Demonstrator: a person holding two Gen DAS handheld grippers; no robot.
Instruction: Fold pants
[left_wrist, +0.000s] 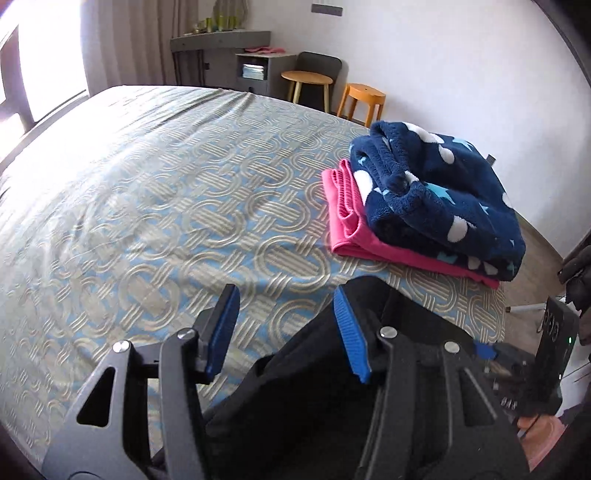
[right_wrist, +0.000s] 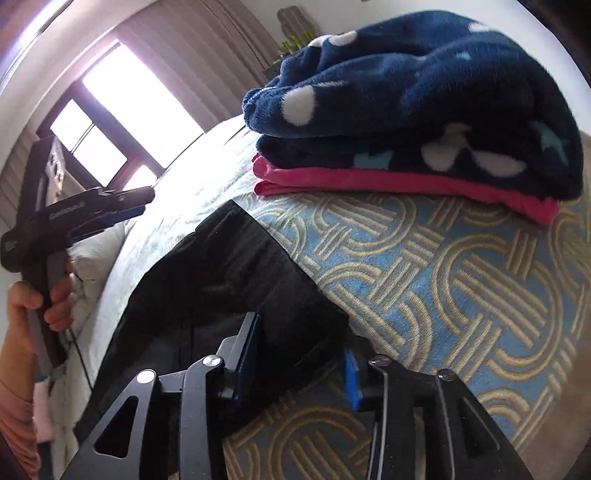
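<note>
Black pants (left_wrist: 314, 398) lie folded flat on the patterned bedspread (left_wrist: 147, 184), near its front right corner. My left gripper (left_wrist: 286, 328) hovers above their left edge, jaws apart, with nothing touching the blue pads (left_wrist: 221, 332). In the right wrist view the pants (right_wrist: 221, 266) stretch away across the bedspread (right_wrist: 443, 277). My right gripper (right_wrist: 301, 365) straddles their near corner, and its pads (right_wrist: 351, 380) stand clear of the cloth. At the left of that view a hand (right_wrist: 33, 306) holds the left gripper (right_wrist: 142, 202) raised above the bed.
A folded navy fleece (left_wrist: 436, 192) lies on a folded pink garment (left_wrist: 347, 221) just beyond the pants, near the bed's right edge. Two wooden stools (left_wrist: 364, 99), a chair and a grey desk (left_wrist: 221, 40) stand by the far wall. A bright window (right_wrist: 140, 107) is on the left.
</note>
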